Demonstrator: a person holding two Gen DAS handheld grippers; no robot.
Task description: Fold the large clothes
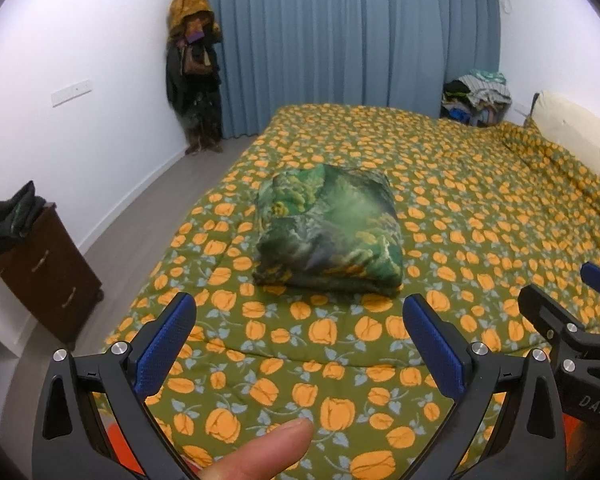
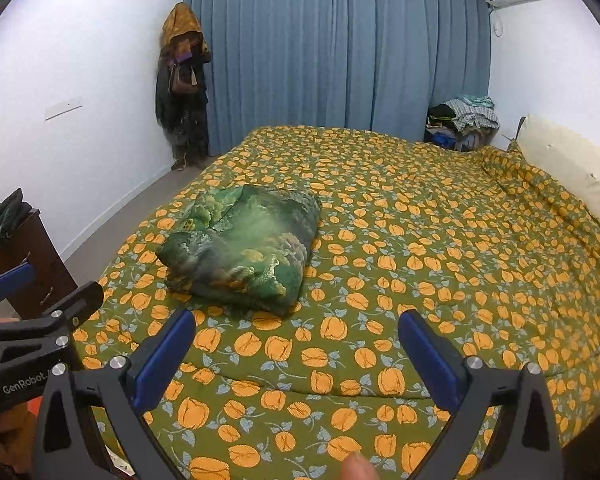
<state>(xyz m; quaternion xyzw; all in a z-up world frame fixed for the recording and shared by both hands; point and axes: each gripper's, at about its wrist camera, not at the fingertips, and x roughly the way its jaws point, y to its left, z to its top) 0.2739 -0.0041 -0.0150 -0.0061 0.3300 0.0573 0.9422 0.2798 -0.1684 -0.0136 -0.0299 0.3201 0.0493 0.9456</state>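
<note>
A folded green garment with a landscape print (image 1: 330, 228) lies as a compact bundle on the bed (image 1: 480, 208), near its left front part. It also shows in the right wrist view (image 2: 244, 248). My left gripper (image 1: 300, 320) is open and empty, held above the bed's front edge, a short way in front of the bundle. My right gripper (image 2: 296, 336) is open and empty, to the right of the left one and level with it. The right gripper shows at the right of the left wrist view (image 1: 580, 300); the left gripper shows at the left of the right wrist view (image 2: 48, 284).
The bed has a green quilt with orange flowers. A dark wooden drawer cabinet (image 1: 44, 276) with clothes on top stands left of the bed. Coats hang in the far left corner (image 1: 194, 72). A clothes pile (image 1: 476, 96) sits by the blue curtain (image 1: 340, 32). A cream pillow (image 1: 580, 136) lies at the right.
</note>
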